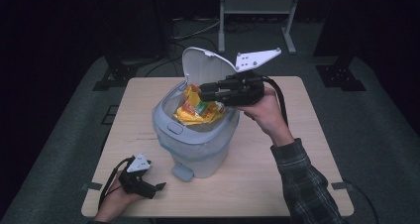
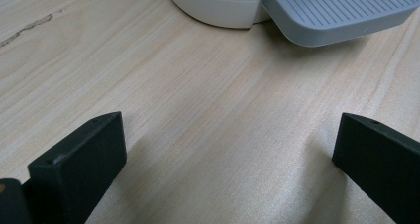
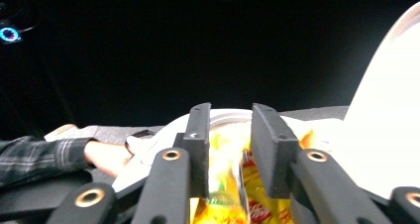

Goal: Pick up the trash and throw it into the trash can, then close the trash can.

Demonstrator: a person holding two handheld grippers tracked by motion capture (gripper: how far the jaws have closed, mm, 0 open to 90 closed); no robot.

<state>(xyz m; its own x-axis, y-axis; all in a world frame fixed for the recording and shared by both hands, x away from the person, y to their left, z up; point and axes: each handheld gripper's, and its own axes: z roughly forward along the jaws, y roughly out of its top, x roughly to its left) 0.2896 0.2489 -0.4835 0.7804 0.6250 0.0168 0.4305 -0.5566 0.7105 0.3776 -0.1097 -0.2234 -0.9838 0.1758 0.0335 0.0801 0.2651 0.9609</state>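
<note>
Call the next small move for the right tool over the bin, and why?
Probably open a little wider and draw back toward the table's right side. The right tool hangs over the open bin, lid up, and the yellow snack wrapper already lies inside the liner. In the right gripper view the jaws stand slightly apart with wrapper showing between them, so it may not be fully free.
</note>
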